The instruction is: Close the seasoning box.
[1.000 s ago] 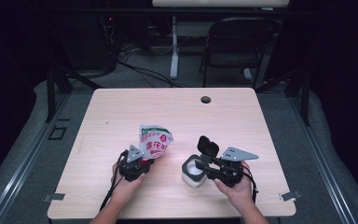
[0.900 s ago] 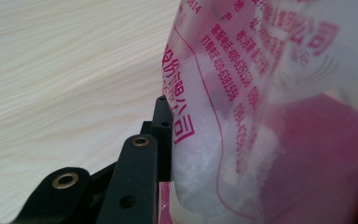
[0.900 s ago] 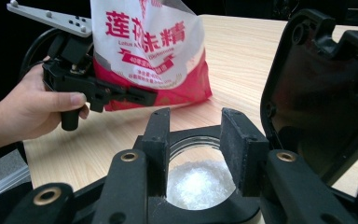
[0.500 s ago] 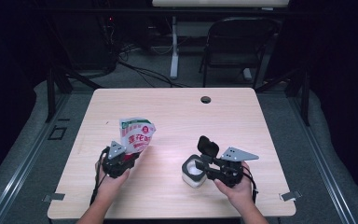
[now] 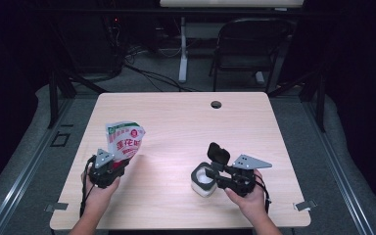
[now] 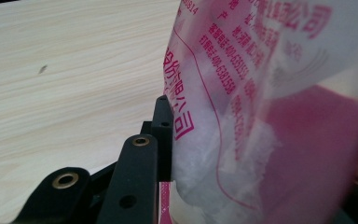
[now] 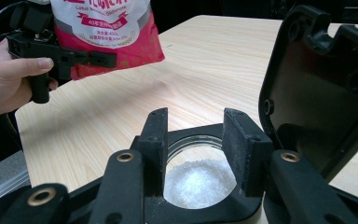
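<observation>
A red-and-white bag (image 5: pixel 125 139) of white granules stands upright in my left gripper (image 5: pixel 119 162), which is shut on its lower part at the table's front left. In the left gripper view one black pad (image 6: pixel 163 140) presses into the bag (image 6: pixel 261 116). A small white jar (image 5: pixel 199 183) sits at the front right, its black flip lid (image 5: pixel 219 152) raised. White granules (image 7: pixel 198 182) lie inside it. My right gripper (image 7: pixel 198 140) straddles the jar's mouth. Its jaws have just been opening and stand slack beside the rim.
The light wooden table (image 5: pixel 176 117) has a round cable hole (image 5: pixel 216 104) near its far edge. Behind the table stands a dark chair (image 5: pixel 249 44). The person's left hand (image 7: pixel 9 79) and left gripper (image 7: pixel 65 58) hover at the table's corner in the right gripper view.
My left gripper has carried the bag leftward, away from the jar, and a little higher. The right hand and the jar have stayed in place.
</observation>
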